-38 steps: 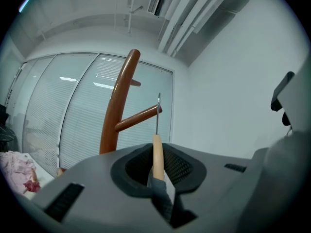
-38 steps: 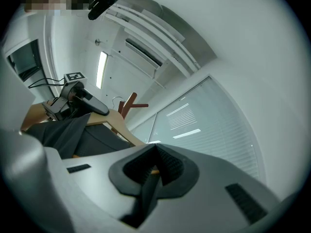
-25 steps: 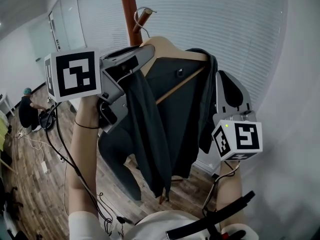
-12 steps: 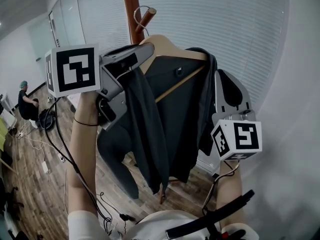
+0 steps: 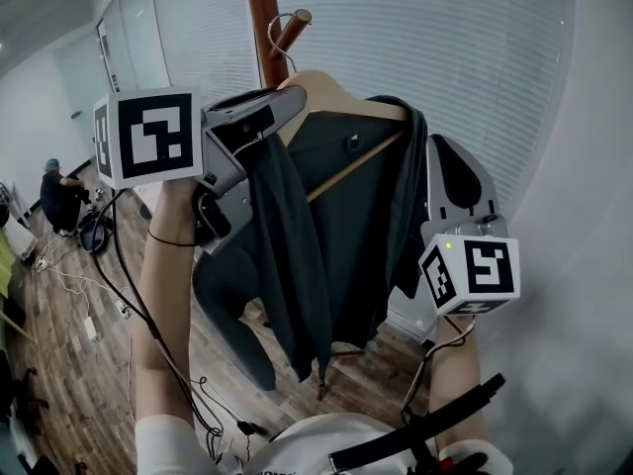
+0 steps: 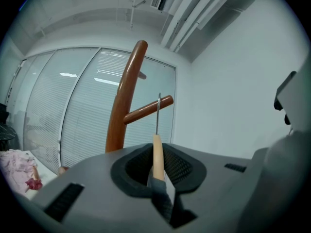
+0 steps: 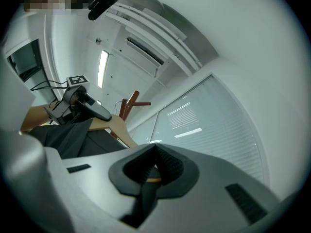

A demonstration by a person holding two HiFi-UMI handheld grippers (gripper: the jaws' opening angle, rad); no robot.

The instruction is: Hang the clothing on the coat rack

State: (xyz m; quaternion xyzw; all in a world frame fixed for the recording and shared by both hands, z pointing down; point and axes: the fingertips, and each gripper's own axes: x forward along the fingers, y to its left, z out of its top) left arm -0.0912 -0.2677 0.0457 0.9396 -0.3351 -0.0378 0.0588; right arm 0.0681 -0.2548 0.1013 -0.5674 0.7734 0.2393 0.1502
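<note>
A dark grey garment [image 5: 331, 236] hangs on a wooden hanger [image 5: 341, 95], held up high in front of the brown coat rack [image 5: 259, 18]. My left gripper [image 5: 285, 105] is shut on the hanger's left shoulder and the cloth over it. My right gripper [image 5: 435, 154] is shut on the right shoulder. The hanger's metal hook [image 5: 280, 30] loops at the rack's slanted peg [image 5: 293, 28]. In the left gripper view the hook wire [image 6: 158, 115] crosses the peg [image 6: 148, 109] above the clamped hanger [image 6: 158, 154]; whether it rests on the peg I cannot tell. The right gripper [image 7: 153, 171] view shows the hanger [image 7: 116, 130] and my left gripper [image 7: 82, 106].
Behind the rack stands a glass wall with white blinds [image 5: 425, 57]. A wood floor [image 5: 69, 364] lies below with cables [image 5: 129, 295] trailing across it. A person [image 5: 59, 201] crouches far left. A white wall [image 5: 584, 216] is at the right.
Both grippers and the hanger have edged slightly up and toward the rack's peg. Their grip is unchanged. The person in the background has shifted.
</note>
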